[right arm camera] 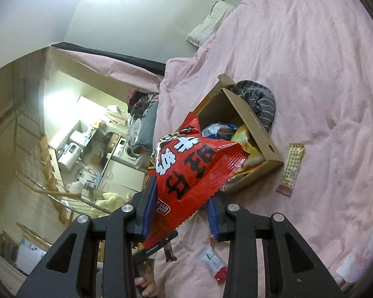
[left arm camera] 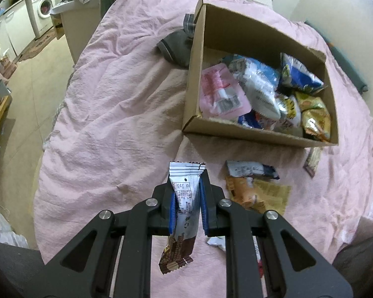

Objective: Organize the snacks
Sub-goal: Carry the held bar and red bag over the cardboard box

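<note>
My left gripper (left arm camera: 187,193) is shut on a silver and brown snack bar (left arm camera: 184,198), held above the pink bedspread. A cardboard box (left arm camera: 196,74) ahead and to the right holds several snack packets, among them a pink pouch (left arm camera: 221,92). Loose snacks (left arm camera: 251,183) lie on the bed in front of the box. My right gripper (right arm camera: 181,198) is shut on a large red snack bag (right arm camera: 194,171), held in front of the same box (right arm camera: 258,129). A tan wafer bar (right arm camera: 292,168) lies right of the box, and a small white and red packet (right arm camera: 212,263) lies below the gripper.
A grey striped garment (left arm camera: 176,47) lies against the far side of the box; it also shows in the right wrist view (right arm camera: 258,101). The bed's left edge drops to the floor (left arm camera: 24,114). A washing machine (left arm camera: 43,10) stands far left. A pillow (right arm camera: 211,22) lies at the bed's head.
</note>
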{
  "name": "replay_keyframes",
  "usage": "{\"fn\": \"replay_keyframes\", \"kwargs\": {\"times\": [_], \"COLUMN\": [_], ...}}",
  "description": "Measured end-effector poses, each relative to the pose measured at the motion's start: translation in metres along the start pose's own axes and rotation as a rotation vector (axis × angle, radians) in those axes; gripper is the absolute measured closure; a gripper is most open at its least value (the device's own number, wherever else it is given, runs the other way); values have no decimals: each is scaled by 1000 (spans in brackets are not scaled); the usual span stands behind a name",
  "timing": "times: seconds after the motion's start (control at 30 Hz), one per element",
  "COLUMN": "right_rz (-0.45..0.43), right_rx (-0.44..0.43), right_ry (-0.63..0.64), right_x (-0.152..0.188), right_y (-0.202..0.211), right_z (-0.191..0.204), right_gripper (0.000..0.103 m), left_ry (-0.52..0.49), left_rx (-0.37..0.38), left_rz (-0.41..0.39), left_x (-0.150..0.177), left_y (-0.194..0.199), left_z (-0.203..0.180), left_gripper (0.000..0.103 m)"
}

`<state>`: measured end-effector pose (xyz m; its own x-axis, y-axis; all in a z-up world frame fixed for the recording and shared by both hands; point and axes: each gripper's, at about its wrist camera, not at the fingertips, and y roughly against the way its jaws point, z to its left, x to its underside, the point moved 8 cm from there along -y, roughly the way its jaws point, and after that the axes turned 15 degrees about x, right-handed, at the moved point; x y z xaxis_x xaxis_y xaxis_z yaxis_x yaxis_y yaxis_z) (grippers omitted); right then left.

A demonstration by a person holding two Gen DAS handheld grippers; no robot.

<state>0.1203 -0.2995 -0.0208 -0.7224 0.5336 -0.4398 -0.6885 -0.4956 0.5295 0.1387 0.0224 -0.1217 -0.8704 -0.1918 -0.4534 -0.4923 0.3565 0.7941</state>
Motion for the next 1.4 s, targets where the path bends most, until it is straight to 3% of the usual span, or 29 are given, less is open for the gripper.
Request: {"fn": "replay_keyframes", "kwargs": {"times": [0.37,0.73,0.97,1.17,1.4], "right_rz": [28,157,231,278,298], "right_rx": [45,119,172,198,211], "right_ry": [135,310,431,448,428], "right_x": [-27,-21,1,12,13], "right_y": [-51,-140,-184,-204,-207], "right_z": [33,55,59,52,45], "right_gripper": [66,66,66,66,66], "left_ry": [-53,-179,-262,-192,-147], "left_rx": [79,88,104,173,163], "left_rz": [-112,-137,-240,-227,-124], "left_x": [-69,-130,-161,-172,-158], "left_y": [45,14,-7,-29,-55], "left_z": [-31,-67,-77,-67,-57], "left_gripper": [90,90,90,90,90]}}
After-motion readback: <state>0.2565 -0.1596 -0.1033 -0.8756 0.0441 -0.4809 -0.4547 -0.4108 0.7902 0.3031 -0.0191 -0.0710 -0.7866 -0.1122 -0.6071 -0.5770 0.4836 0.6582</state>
